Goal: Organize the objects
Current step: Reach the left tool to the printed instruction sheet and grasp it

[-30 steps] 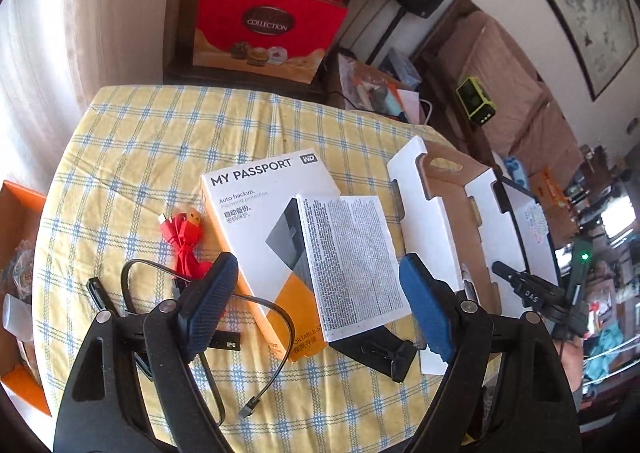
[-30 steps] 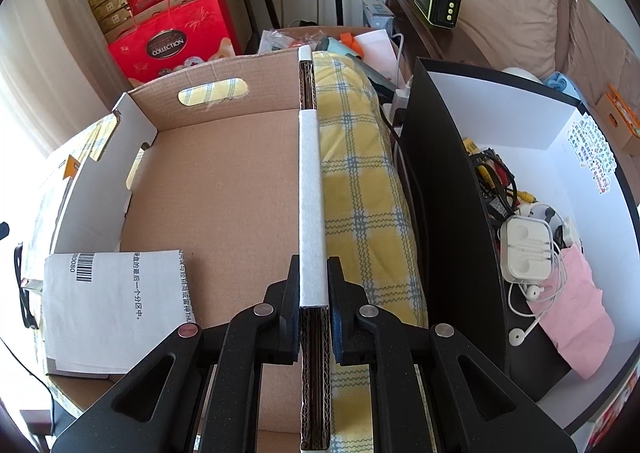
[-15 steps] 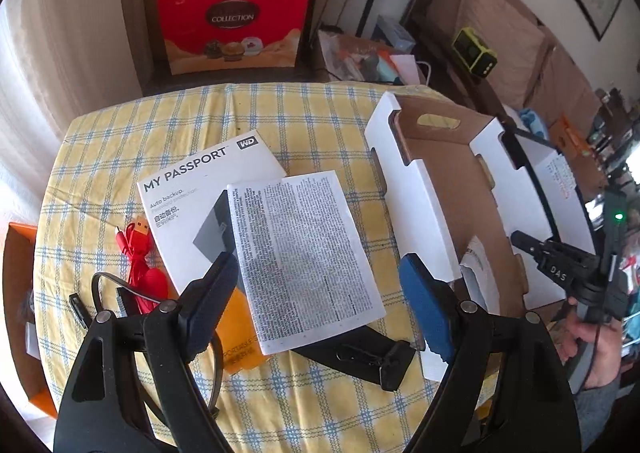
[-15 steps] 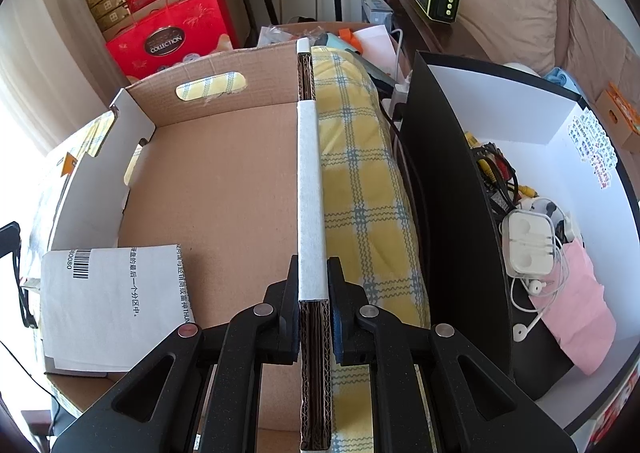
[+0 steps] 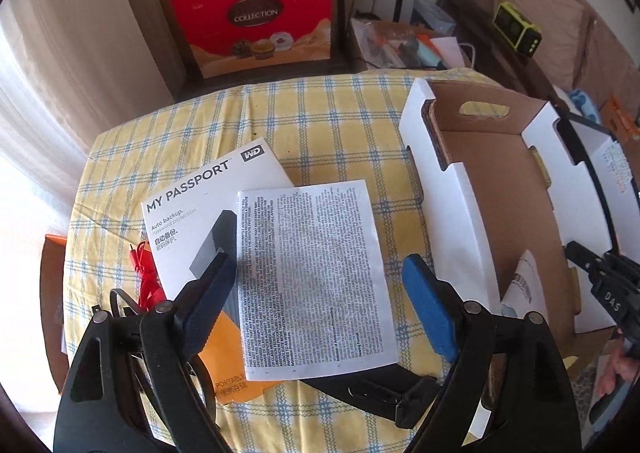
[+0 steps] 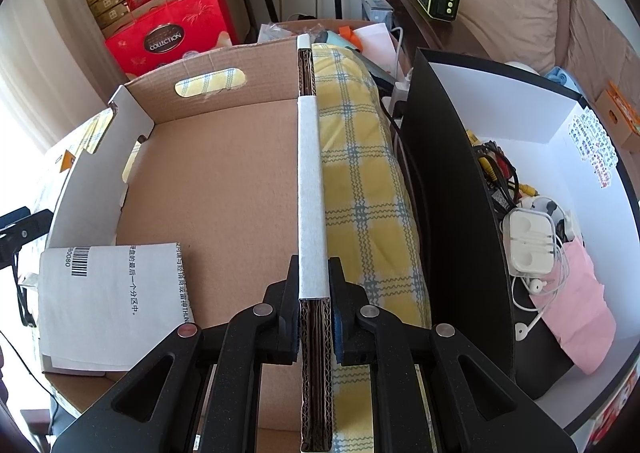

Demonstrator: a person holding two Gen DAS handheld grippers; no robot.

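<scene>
1. The left tongs (image 5: 316, 285) were spread wide and were opening a little more, pointing down at the desk (image 5: 200, 125) with its yellow checked cloth; they gripped nothing.
2. Between their two blue pads lay a printed paper sheet (image 5: 312, 281), flat on the desk, but the pads did not press on it.
3. The sheet partly covered a white "MY PASSPORT" box (image 5: 208, 197), which lay to its left with an orange corner showing near the left pad.
4. A red cable (image 5: 146, 273) lay just beside the left edge of this box, and a black cable (image 5: 120, 297) curled near it, partly hidden behind the tongs.
5. A flat black object (image 5: 372, 393) lay under the lower edge of the sheet; I could not tell what it was.
6. The right tongs (image 6: 315, 293) were clenched on the right wall of the open cardboard box (image 6: 224, 173), at its near end.
7. Inside this box, in the near left corner, lay a white paper with a barcode (image 6: 112, 301).
8. To the right of the cardboard box, with a strip of the desk cloth between them, stood a black box with white inside (image 6: 452, 193), which held white earphones (image 6: 532, 245), a pink cloth (image 6: 580, 301) and coloured cables (image 6: 500, 169).
</scene>
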